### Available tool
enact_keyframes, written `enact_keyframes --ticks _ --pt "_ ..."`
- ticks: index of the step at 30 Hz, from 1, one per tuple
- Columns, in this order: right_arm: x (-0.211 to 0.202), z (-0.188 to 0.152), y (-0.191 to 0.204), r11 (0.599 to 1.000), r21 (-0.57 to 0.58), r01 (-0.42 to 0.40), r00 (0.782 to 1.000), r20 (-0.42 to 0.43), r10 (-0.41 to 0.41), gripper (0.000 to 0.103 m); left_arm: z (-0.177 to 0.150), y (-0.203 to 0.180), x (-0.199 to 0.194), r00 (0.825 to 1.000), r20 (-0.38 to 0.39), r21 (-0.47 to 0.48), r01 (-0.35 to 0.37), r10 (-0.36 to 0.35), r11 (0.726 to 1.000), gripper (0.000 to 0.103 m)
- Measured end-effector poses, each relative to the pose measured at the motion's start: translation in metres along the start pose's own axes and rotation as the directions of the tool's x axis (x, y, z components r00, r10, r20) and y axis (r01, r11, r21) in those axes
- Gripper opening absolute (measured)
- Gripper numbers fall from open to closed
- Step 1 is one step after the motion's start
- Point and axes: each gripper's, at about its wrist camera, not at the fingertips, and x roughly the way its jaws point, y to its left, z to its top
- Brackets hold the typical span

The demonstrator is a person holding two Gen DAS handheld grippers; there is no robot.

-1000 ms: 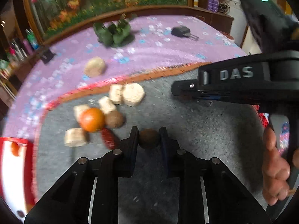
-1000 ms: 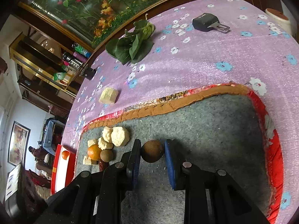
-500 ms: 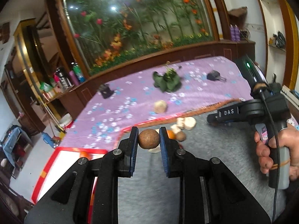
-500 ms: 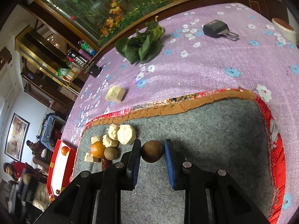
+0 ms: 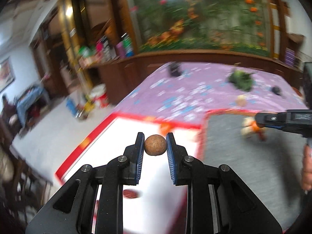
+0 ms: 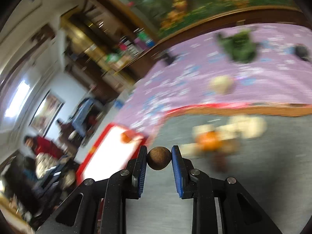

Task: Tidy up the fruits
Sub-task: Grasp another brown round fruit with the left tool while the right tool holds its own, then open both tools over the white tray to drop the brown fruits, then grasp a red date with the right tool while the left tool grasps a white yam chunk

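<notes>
Your left gripper [image 5: 155, 145] is clamped on a small brown fruit [image 5: 155, 145], both pads pressing its sides. A second ago that gripper was low over the grey mat [image 5: 243, 159] with the fruit between its fingers; now it has lifted and swung across, and it hangs above the white, red-rimmed tray [image 5: 88, 140], well inside the near rim. The grip has not changed in that swing. A dark red piece [image 5: 130, 193] and an orange one [image 5: 164, 127] already lie in the tray, so this looks like the place for sorted fruit, and your left fruit seems ready to go down.

Your right gripper [image 6: 159, 158] is likewise shut on a second brown fruit [image 6: 159, 158]. It too has come up off the mat and turned toward the tray [image 6: 109, 130], but it is over the grey mat [image 6: 253, 175], the tray off to its left in the right wrist view. That one has further to travel.

Outward from there, the rest of the pile [image 6: 224, 136] sits on the mat: an orange and pale chunks, too blurred to count. One pale piece [image 6: 221, 83] lies apart on the purple cloth [image 6: 195, 74], near some green leaves [image 6: 238, 47]. Several items remain to sort, by my judgement.
</notes>
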Motion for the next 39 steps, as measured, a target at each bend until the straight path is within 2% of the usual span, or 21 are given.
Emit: enact_keyframes --ticks 4,7,10,13,17,18,19,20,21,22,27,32,36,39 --pt "0.051 -0.015 0.070 0.991 -0.128 -0.034 0.998 -0.060 0.026 0.024 -0.020 0.042 0.017 0.997 -0.058 -0.068 -0.055 0.051 0.996 0.022" --pt "0.090 -0.033 0.115 0.977 -0.201 -0.065 0.992 -0.118 0.041 0.024 -0.032 0.054 0.027 0.994 -0.080 -0.075 -0.074 0.068 0.994 0.022" --pt "0.123 -0.048 0.136 0.968 -0.248 -0.046 0.986 -0.168 0.003 0.024 -0.041 0.061 0.039 0.992 -0.111 -0.078 -0.076 0.067 0.994 0.022" --pt "0.147 -0.059 0.142 0.960 -0.279 -0.011 0.977 -0.207 -0.049 0.024 -0.046 0.066 0.048 0.989 -0.133 -0.089 -0.075 0.063 0.993 0.022" --pt "0.163 -0.065 0.152 0.940 -0.340 0.030 0.967 -0.229 -0.113 0.026 -0.047 0.069 0.050 0.986 -0.143 -0.088 -0.095 0.082 0.992 0.023" --pt "0.163 -0.066 0.154 0.939 -0.343 0.023 0.967 -0.232 -0.108 0.028 -0.047 0.069 0.049 0.986 -0.144 -0.086 -0.098 0.085 0.991 0.026" --pt "0.162 -0.064 0.153 0.941 -0.340 0.005 0.967 -0.236 -0.090 0.029 -0.046 0.068 0.048 0.985 -0.144 -0.084 -0.106 0.093 0.991 0.034" --pt "0.158 -0.062 0.152 0.942 -0.334 -0.013 0.971 -0.230 -0.068 0.034 -0.045 0.067 0.047 0.985 -0.142 -0.083 -0.112 0.099 0.990 0.040" --pt "0.154 -0.060 0.152 0.942 -0.334 -0.020 0.975 -0.217 -0.056 0.041 -0.044 0.067 0.046 0.985 -0.137 -0.083 -0.117 0.105 0.990 0.050" --pt "0.146 -0.057 0.149 0.943 -0.333 -0.022 0.981 -0.191 -0.045 0.043 -0.043 0.064 0.043 0.986 -0.126 -0.080 -0.123 0.112 0.989 0.054" --pt "0.111 -0.036 0.121 0.954 -0.299 0.023 0.994 -0.092 -0.052 0.045 -0.033 0.050 0.031 0.991 -0.085 -0.059 -0.110 0.105 0.992 0.054" --pt "0.057 -0.003 0.045 0.977 -0.183 0.110 0.993 -0.026 -0.117 0.045 -0.023 0.015 0.022 0.997 -0.065 -0.008 -0.030 0.029 1.000 0.054" --pt "0.020 0.013 -0.018 0.991 -0.096 0.098 0.993 -0.055 -0.104 0.045 -0.015 -0.024 0.020 0.997 -0.074 0.063 0.042 -0.037 0.997 0.054" --pt "-0.001 0.014 -0.062 0.999 -0.001 0.040 0.996 -0.076 -0.040 0.045 -0.009 -0.054 0.021 0.995 -0.080 0.115 0.074 -0.065 0.991 0.054"
